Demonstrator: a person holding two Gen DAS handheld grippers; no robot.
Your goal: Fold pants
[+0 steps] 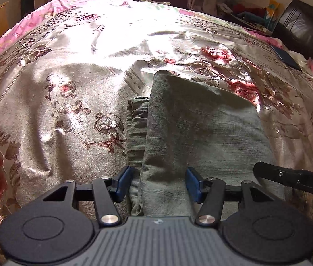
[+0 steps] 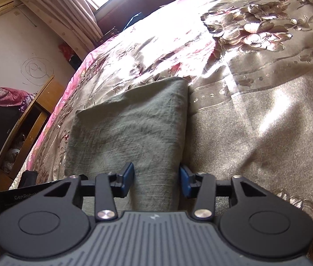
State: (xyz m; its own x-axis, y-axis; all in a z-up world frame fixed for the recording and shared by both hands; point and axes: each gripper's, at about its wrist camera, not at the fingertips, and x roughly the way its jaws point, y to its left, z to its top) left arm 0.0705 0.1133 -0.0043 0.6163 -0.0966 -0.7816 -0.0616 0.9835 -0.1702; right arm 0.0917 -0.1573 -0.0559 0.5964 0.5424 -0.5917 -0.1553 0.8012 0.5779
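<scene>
1. The grey-green pants lie folded into a compact rectangle on the floral bedspread, near the bed's near edge.
2. The left gripper hovers over the near left corner, jaws apart, pressing nothing.
3. The right gripper straddles the right edge, jaws apart.

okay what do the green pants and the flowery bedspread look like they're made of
Pants: probably a soft matte woven cotton or linen, judging by the slubby streaks and dull surface. Bedspread: likely satin or a synthetic jacquard, given the strong sheen and glare around its woven floral pattern.
</scene>
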